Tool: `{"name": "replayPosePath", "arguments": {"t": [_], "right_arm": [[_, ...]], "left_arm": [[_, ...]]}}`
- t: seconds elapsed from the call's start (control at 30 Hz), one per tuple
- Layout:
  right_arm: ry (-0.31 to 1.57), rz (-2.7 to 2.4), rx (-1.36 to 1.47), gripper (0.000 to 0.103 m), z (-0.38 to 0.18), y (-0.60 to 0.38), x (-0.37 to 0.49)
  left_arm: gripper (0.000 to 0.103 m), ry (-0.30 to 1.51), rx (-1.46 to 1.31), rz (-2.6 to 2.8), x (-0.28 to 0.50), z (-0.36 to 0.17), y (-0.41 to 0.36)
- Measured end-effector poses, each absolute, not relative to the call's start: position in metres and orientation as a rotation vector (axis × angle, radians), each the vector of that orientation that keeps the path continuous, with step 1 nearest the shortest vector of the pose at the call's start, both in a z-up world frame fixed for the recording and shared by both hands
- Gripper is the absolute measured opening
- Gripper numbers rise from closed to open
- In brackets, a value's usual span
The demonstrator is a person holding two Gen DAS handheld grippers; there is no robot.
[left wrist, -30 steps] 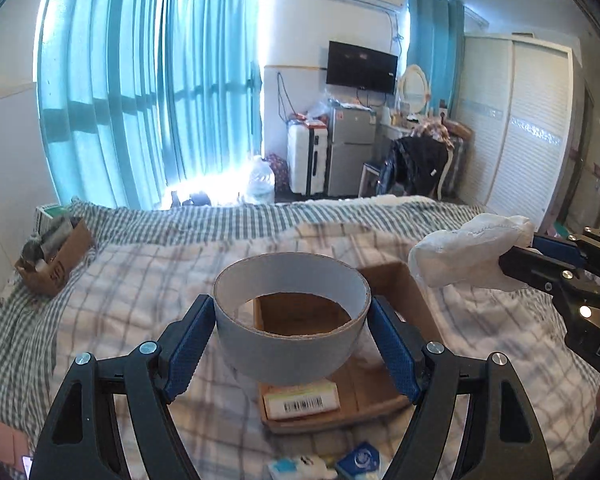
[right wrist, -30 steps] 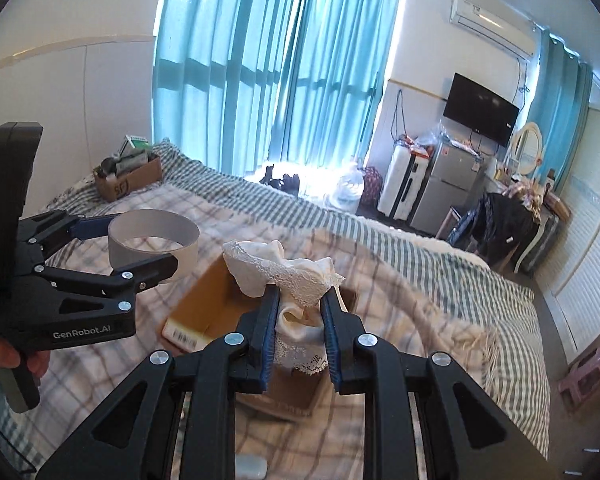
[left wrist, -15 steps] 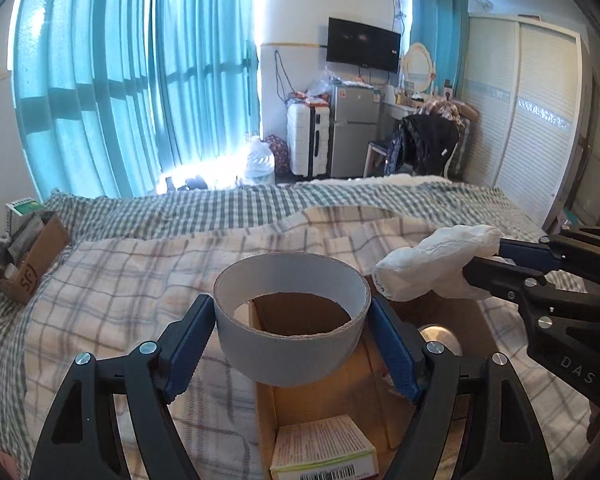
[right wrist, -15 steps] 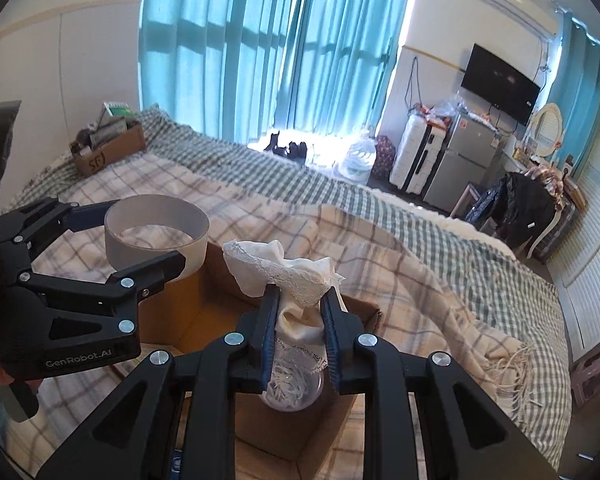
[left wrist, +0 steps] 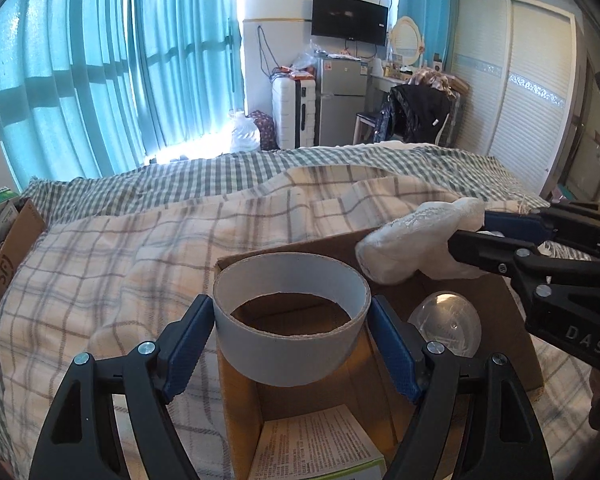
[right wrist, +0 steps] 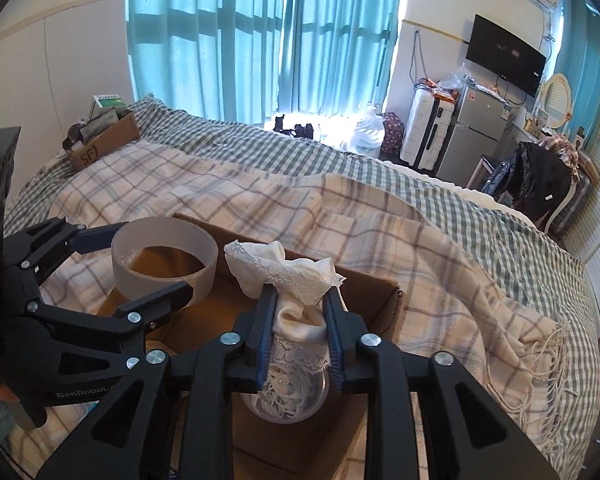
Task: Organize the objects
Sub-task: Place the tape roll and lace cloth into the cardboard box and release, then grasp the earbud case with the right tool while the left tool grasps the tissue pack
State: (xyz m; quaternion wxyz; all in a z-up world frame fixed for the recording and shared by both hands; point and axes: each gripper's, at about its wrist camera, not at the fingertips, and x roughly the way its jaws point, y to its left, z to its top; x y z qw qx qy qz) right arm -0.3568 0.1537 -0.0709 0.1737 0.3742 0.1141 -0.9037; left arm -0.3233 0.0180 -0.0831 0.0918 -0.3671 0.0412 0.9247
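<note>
My left gripper (left wrist: 290, 316) is shut on a wide grey tape roll (left wrist: 288, 350) and holds it over the left end of an open cardboard box (left wrist: 516, 320) on the bed. It also shows in the right wrist view (right wrist: 140, 276), with the roll (right wrist: 162, 280). My right gripper (right wrist: 298, 312) is shut on a white lace cloth (right wrist: 284, 272), held over the same box (right wrist: 384, 292); the cloth shows in the left wrist view (left wrist: 416, 240). A clear round lidded container (left wrist: 446, 328) lies in the box under the cloth.
A printed carton (left wrist: 316, 448) lies in the near end of the box. A plaid blanket (left wrist: 140, 248) covers the bed. A second cardboard box with items (right wrist: 100, 136) sits at the bed's far left corner. Curtains, fridge and wardrobe stand beyond.
Both grippers have moved forward and down over the cardboard box, each still holding its object. The box now fills the lower part of both views.
</note>
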Motion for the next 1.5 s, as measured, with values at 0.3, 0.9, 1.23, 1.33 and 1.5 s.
{"name": "replayPosePath", "arguments": {"t": [0.3,0.9,1.23,1.33,1.5], "right_arm": [[0.272,-2.647,0.971,0.066,-0.028,0.165,-0.32],[0.317,-2.754,0.789,0.081,0.055,0.191,-0.184],[0.339,-2.69,0.939,0.081,-0.031,0.184,-0.164],[0.311,-2.638,1.026,0.081,-0.069,0.182,-0.171],[0.342,-2.56,1.238,0.081,-0.132,0.18,-0.187]], "left_arm": [[0.094,0.078,-1.066,2.787,-0.292,-0.051,0.007],[0.103,0.107,-0.976,2.873,-0.18,0.0,-0.01],[0.103,-0.001,-1.12,2.956,-0.147,-0.064,-0.018],[0.103,0.002,-1.177,2.958,-0.145,-0.088,-0.016],[0.103,0.012,-1.284,2.897,-0.141,-0.127,-0.014]]}}
